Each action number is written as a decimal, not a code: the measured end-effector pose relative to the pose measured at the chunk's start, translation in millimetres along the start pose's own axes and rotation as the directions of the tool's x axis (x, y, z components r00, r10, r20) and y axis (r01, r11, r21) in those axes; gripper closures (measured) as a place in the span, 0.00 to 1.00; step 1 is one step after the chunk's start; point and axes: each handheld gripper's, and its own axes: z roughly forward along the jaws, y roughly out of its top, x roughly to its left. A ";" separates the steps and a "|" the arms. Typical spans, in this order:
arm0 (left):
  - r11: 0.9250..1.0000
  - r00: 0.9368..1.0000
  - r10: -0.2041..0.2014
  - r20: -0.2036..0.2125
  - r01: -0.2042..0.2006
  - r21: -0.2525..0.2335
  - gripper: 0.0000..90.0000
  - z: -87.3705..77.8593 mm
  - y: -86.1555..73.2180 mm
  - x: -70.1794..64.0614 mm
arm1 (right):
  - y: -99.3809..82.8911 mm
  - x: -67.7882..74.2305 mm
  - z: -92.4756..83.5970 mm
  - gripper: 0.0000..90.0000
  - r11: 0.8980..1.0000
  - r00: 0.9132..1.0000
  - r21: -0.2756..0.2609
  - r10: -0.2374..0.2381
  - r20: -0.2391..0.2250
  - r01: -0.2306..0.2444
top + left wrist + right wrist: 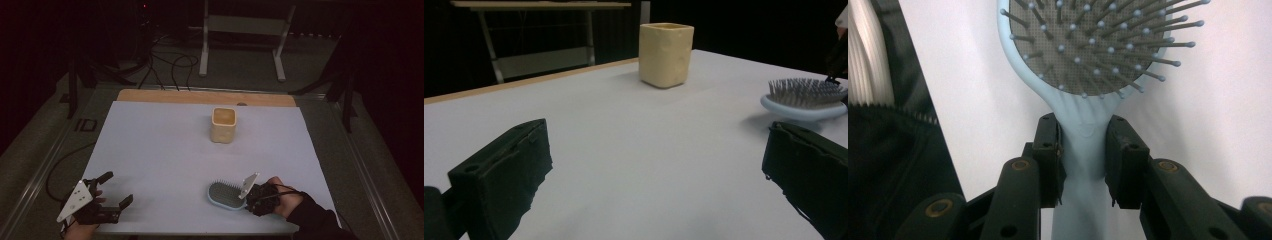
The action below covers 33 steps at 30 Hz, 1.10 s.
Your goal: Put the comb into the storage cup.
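Observation:
A pale blue hairbrush point(226, 195) with a grey bristle pad lies bristles up near the front edge of the white table cover point(165, 150). My right gripper point(247, 199) is shut on its handle. In the right gripper view both pads press the sides of the handle of the hairbrush point(1088, 45), just below the head, with the right gripper point(1083, 145) pointing along it. My left gripper point(117, 188) rests at the front left, open and holding nothing. A cream square cup point(223, 125) stands upright toward the back. In the left gripper view the left gripper point(656, 145) faces the cup point(665, 54) and the hairbrush point(805, 97).
A wooden strip point(205, 96) borders the table's far edge. Behind it stand a white metal frame point(242, 30) and cables on the floor point(170, 65). A dark sleeve point(888, 165) fills the left of the right gripper view.

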 end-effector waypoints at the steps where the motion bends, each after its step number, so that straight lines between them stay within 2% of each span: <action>1: 1.000 1.000 0.002 0.000 -0.002 0.000 0.00 0.1 0.1 0.1 | 0.3 -0.6 -0.9 0.78 1.000 1.000 -0.009 0.004 -0.005 -0.004; 9: 1.000 1.000 -0.003 0.000 0.003 0.001 0.00 0.4 -0.2 0.6 | 2.4 -7.6 -7.6 0.78 0.994 1.000 -0.104 0.029 0.009 -0.028; 10: 1.000 1.000 -0.004 -0.001 0.004 0.001 0.00 0.2 -0.2 0.5 | 2.7 -8.5 -8.4 0.78 0.992 0.999 -0.124 0.032 0.020 -0.029; 11: 1.000 1.000 -0.002 -0.001 0.002 0.001 0.00 0.0 -0.1 0.3 | 2.9 -9.8 -9.3 0.78 0.989 0.999 -0.139 0.043 0.004 -0.042; 13: 1.000 1.000 -0.002 0.001 0.002 0.001 0.00 0.2 -0.1 0.4 | 4.0 -9.8 -11.7 0.78 0.984 0.999 -0.169 0.051 0.010 -0.048; 17: 1.000 1.000 -0.001 0.000 0.001 0.002 0.00 0.1 -0.1 0.0 | 6.7 -10.4 -15.9 0.78 0.977 0.998 -0.205 0.055 -0.011 -0.056; 19: 1.000 1.000 0.000 0.000 0.000 0.004 0.00 0.5 -0.2 0.3 | 8.2 -10.9 -18.4 0.78 0.972 0.998 -0.226 0.058 -0.007 -0.058; 21: 1.000 1.000 -0.001 0.000 0.001 0.007 0.00 0.6 -0.4 0.3 | 9.8 -11.6 -21.0 0.78 0.965 0.998 -0.256 0.065 0.011 -0.060; 23: 1.000 1.000 0.002 0.000 -0.002 0.008 0.00 0.6 -0.3 0.0 | 11.3 -13.2 -23.8 0.78 0.957 0.998 -0.282 0.068 0.007 -0.063; 27: 1.000 1.000 -0.001 0.003 0.001 0.014 0.00 1.3 -0.8 -0.3 | 14.9 -16.3 -29.5 0.78 0.936 0.995 -0.344 0.092 0.028 -0.077; 28: 1.000 1.000 0.001 0.003 -0.001 0.015 0.00 1.4 -0.7 -0.5 | 15.9 -17.0 -30.7 0.78 0.934 0.996 -0.349 0.092 0.022 -0.079; 29: 1.000 1.000 -0.001 0.004 0.001 0.012 0.00 1.5 -0.6 -0.6 | 16.9 -17.0 -31.8 0.78 0.929 0.995 -0.363 0.092 0.043 -0.070; 30: 1.000 1.000 -0.002 0.004 0.002 0.013 0.00 1.6 -0.6 -0.5 | 18.0 -17.7 -32.7 0.78 0.924 0.994 -0.374 0.101 0.050 -0.076; 31: 1.000 1.000 0.000 0.003 0.000 0.015 0.00 1.6 -0.7 -0.5 | 19.1 -18.1 -33.5 0.78 0.925 0.994 -0.372 0.098 0.047 -0.073; 32: 1.000 1.000 0.000 0.002 0.000 0.015 0.00 1.4 -0.7 -0.6 | 20.2 -18.1 -34.2 0.78 0.920 0.992 -0.385 0.106 0.068 -0.072; 33: 1.000 1.000 0.000 0.002 0.000 0.015 0.00 1.3 -0.6 -0.7 | 21.1 -19.5 -35.0 0.78 0.917 0.991 -0.389 0.116 0.063 -0.083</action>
